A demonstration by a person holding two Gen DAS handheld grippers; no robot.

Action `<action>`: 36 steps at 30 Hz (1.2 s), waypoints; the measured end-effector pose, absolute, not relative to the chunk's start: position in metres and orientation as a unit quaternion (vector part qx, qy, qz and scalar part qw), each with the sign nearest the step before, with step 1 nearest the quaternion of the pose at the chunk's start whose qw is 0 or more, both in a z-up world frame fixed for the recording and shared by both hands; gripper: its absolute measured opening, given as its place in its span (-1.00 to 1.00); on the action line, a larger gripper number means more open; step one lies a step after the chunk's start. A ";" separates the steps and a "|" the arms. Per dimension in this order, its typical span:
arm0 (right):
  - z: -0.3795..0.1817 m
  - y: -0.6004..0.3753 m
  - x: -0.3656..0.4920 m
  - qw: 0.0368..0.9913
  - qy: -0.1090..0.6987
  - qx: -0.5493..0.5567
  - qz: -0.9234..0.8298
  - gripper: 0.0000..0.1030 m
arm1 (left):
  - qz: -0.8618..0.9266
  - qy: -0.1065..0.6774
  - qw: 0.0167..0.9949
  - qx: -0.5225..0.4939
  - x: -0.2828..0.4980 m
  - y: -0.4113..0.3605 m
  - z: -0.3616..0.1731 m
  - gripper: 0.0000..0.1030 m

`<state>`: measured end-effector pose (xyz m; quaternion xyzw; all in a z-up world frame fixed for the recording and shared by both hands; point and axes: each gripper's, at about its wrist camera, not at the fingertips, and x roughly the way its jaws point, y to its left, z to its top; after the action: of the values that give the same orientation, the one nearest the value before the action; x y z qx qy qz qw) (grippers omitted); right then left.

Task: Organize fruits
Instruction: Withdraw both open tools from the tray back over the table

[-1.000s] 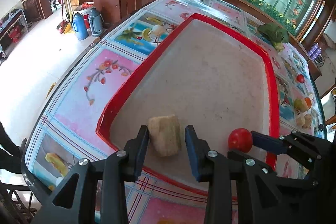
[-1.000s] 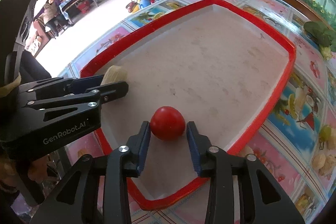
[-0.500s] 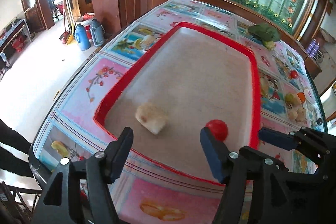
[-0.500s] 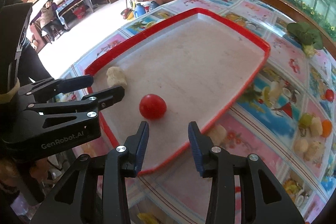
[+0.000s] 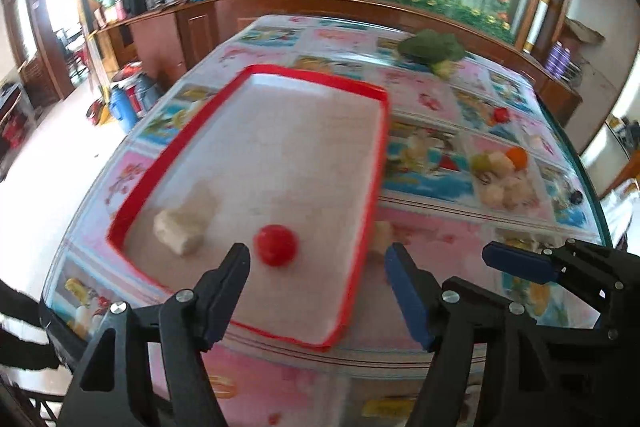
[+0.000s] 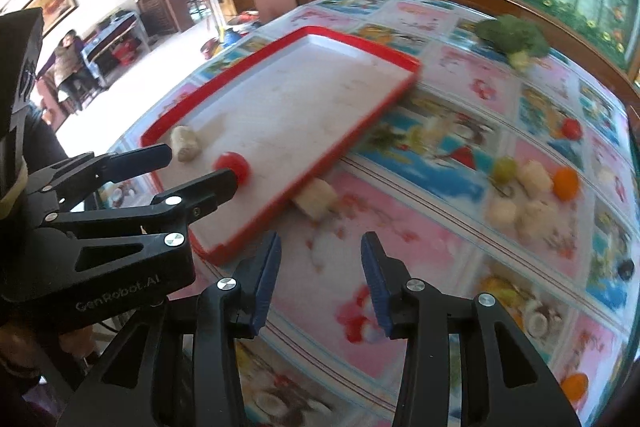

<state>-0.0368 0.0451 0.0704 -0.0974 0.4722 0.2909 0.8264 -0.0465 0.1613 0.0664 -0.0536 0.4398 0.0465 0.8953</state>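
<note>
A red-rimmed tray [image 5: 362, 259] [image 6: 362, 137] lies on the picture-printed tablecloth. Near its close end, a pale fruit chunk [image 5: 180, 227] [image 6: 185, 143] and a red tomato [image 5: 277, 245] [image 6: 232, 165] rest side by side. My left gripper [image 5: 318, 261] [image 6: 192, 169] hovers over the tray's near edge. Its jaws are opening, with nothing between them. My right gripper [image 6: 320, 253] hangs above the cloth to the right of the tray. It is also opening and holds nothing. Its blue finger [image 5: 516, 262] shows at the right of the left wrist view.
Another pale chunk [image 6: 316, 201] [image 5: 382, 233] lies against the tray's right rim. Farther right sit a cluster of pale pieces [image 6: 528, 187], a green grape [image 6: 503, 169], an orange fruit [image 6: 566, 183] and a small tomato [image 6: 571, 129]. A broccoli head [image 6: 512, 37] lies at the far edge.
Both grippers have let go, the left of the pale chunk and the right of the tomato. They have opened and drawn back, up and to the right. Both items now lie free in the tray.
</note>
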 end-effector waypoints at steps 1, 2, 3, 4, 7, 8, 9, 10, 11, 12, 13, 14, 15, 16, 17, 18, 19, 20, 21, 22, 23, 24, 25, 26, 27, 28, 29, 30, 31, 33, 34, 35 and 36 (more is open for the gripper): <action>0.070 0.038 -0.038 0.828 0.473 -0.094 0.286 -0.21 | 0.041 0.440 0.896 -0.049 -0.046 0.155 0.067 0.41; 0.070 0.034 -0.038 0.829 0.473 -0.092 0.282 -0.20 | 0.036 0.441 0.896 -0.045 -0.045 0.150 0.067 0.41; 0.070 0.028 -0.039 0.831 0.474 -0.090 0.277 -0.20 | 0.029 0.443 0.895 -0.041 -0.044 0.143 0.067 0.42; 0.070 0.020 -0.039 0.833 0.476 -0.086 0.271 -0.20 | 0.025 0.443 0.895 -0.039 -0.044 0.138 0.068 0.42; 0.069 0.001 -0.042 0.838 0.477 -0.076 0.255 -0.15 | 0.007 0.448 0.894 -0.032 -0.042 0.122 0.067 0.46; 0.068 -0.004 -0.043 0.839 0.478 -0.072 0.250 -0.14 | 0.001 0.449 0.893 -0.029 -0.041 0.116 0.066 0.47; 0.068 -0.011 -0.044 0.840 0.479 -0.068 0.245 -0.14 | -0.005 0.450 0.893 -0.026 -0.040 0.110 0.066 0.47; 0.067 -0.019 -0.044 0.842 0.481 -0.061 0.238 -0.13 | -0.010 0.451 0.892 -0.024 -0.040 0.104 0.066 0.47; 0.067 -0.024 -0.044 0.843 0.482 -0.057 0.233 -0.13 | -0.018 0.453 0.891 -0.022 -0.039 0.098 0.065 0.48; 0.066 -0.030 -0.045 0.845 0.482 -0.053 0.227 -0.12 | -0.026 0.454 0.890 -0.021 -0.038 0.093 0.065 0.48; 0.065 -0.039 -0.045 0.847 0.483 -0.047 0.219 -0.12 | -0.030 0.455 0.890 -0.020 -0.037 0.088 0.065 0.48; 0.065 -0.044 -0.045 0.847 0.484 -0.043 0.215 -0.12 | -0.036 0.456 0.889 -0.019 -0.036 0.082 0.065 0.51; 0.065 -0.050 -0.045 0.849 0.485 -0.037 0.209 -0.12 | -0.042 0.457 0.888 -0.018 -0.036 0.077 0.064 0.53; 0.064 -0.059 -0.045 0.850 0.487 -0.029 0.202 -0.11 | -0.046 0.458 0.888 -0.017 -0.035 0.072 0.064 0.53; 0.064 -0.066 -0.046 0.851 0.487 -0.024 0.196 -0.11 | -0.052 0.459 0.887 -0.014 -0.034 0.067 0.063 0.54; 0.063 -0.071 -0.047 0.851 0.488 -0.021 0.192 -0.11 | -0.060 0.460 0.886 -0.010 -0.033 0.060 0.063 0.54; 0.062 -0.079 -0.048 0.853 0.488 -0.016 0.184 -0.11 | -0.065 0.460 0.885 -0.007 -0.033 0.055 0.063 0.54; 0.062 -0.086 -0.049 0.855 0.487 -0.012 0.177 -0.11 | -0.071 0.460 0.885 -0.003 -0.032 0.049 0.063 0.54; 0.062 -0.094 -0.050 0.857 0.486 -0.008 0.170 -0.11 | -0.077 0.459 0.885 0.001 -0.031 0.043 0.064 0.54; 0.063 -0.100 -0.051 0.858 0.486 -0.004 0.164 -0.11 | -0.082 0.459 0.884 0.002 -0.030 0.039 0.064 0.54; 0.063 -0.108 -0.051 0.860 0.486 0.002 0.157 -0.11 | -0.088 0.461 0.883 0.003 -0.028 0.034 0.063 0.55; 0.063 -0.115 -0.052 0.861 0.486 0.008 0.150 -0.11 | -0.094 0.463 0.881 0.004 -0.027 0.028 0.063 0.56; 0.064 -0.124 -0.054 0.863 0.485 0.015 0.141 -0.11 | -0.098 0.464 0.881 0.007 -0.026 0.024 0.062 0.56; 0.065 -0.132 -0.054 0.865 0.484 0.021 0.134 -0.11 | -0.101 0.464 0.880 0.010 -0.025 0.019 0.061 0.56; 0.066 -0.139 -0.056 0.867 0.481 0.025 0.126 -0.11 | -0.106 0.464 0.879 0.014 -0.025 0.014 0.061 0.56; 0.068 -0.147 -0.057 0.869 0.479 0.027 0.119 -0.11 | -0.111 0.466 0.877 0.018 -0.024 0.010 0.059 0.56; 0.068 -0.155 -0.060 0.871 0.477 0.029 0.111 -0.11 | -0.115 0.468 0.876 0.020 -0.023 0.006 0.058 0.56; 0.069 -0.164 -0.063 0.873 0.476 0.032 0.102 -0.11 | -0.118 0.470 0.874 0.022 -0.024 0.002 0.057 0.56; 0.068 -0.170 -0.064 0.874 0.476 0.034 0.096 -0.10 | -0.120 0.472 0.873 0.024 -0.023 0.000 0.055 0.56; 0.066 -0.184 -0.069 0.873 0.478 0.040 0.086 -0.09 | -0.123 0.476 0.870 0.029 -0.023 -0.004 0.053 0.56; 0.064 -0.190 -0.071 0.872 0.480 0.044 0.083 -0.06 | -0.124 0.477 0.869 0.032 -0.022 -0.006 0.052 0.57; 0.061 -0.196 -0.073 0.870 0.484 0.047 0.080 -0.05 | -0.125 0.480 0.867 0.034 -0.022 -0.008 0.050 0.57; 0.059 -0.199 -0.074 0.868 0.488 0.049 0.079 -0.02 | -0.126 0.483 0.866 0.036 -0.022 -0.009 0.048 0.57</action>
<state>-0.0735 -0.1992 0.0586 0.0487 0.4877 0.0789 0.8681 -0.0222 -0.0093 0.0483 0.0355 0.4830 -0.1255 0.8659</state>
